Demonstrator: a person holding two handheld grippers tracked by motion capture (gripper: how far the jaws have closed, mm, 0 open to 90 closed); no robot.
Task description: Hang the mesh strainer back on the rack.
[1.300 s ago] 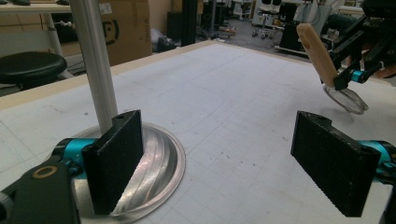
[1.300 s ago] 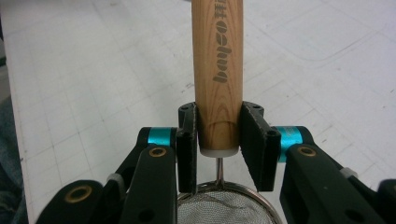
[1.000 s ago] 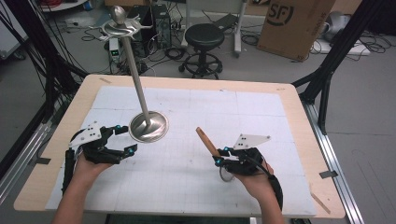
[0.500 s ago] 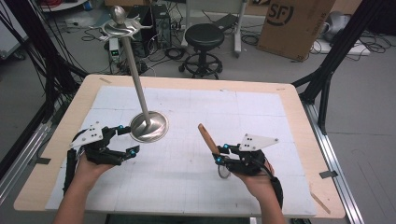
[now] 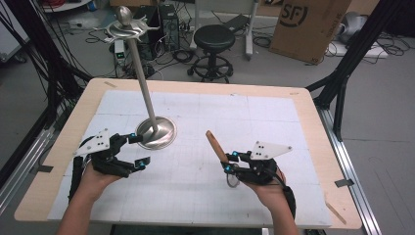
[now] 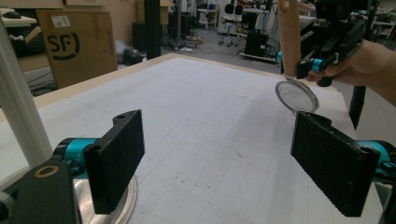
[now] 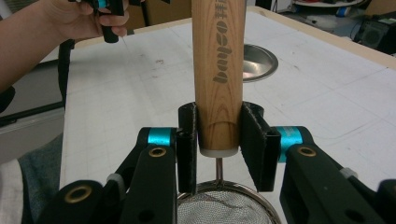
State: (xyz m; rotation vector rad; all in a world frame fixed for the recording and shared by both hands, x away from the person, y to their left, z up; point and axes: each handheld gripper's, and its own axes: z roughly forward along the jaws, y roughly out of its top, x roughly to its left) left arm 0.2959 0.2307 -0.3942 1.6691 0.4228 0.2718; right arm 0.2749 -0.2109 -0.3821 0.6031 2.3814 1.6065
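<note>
High view first: I've got the table (image 5: 313,105) with bare wooden edges all round its white gridded mat (image 5: 235,117), and wide free mat between my hands. The metal stand (image 5: 155,133) sits left of centre, its round base just beside my left gripper (image 5: 138,150), jaws spread wide, holding nothing. My right gripper (image 5: 229,162) is clamped on the strainer's (image 7: 218,65) wooden handle, mesh bowl (image 7: 224,205) hanging below the jaws, near the front edge.

Strainer handle (image 5: 215,145) in right tool (image 5: 228,162), now slightly more upright.
</note>
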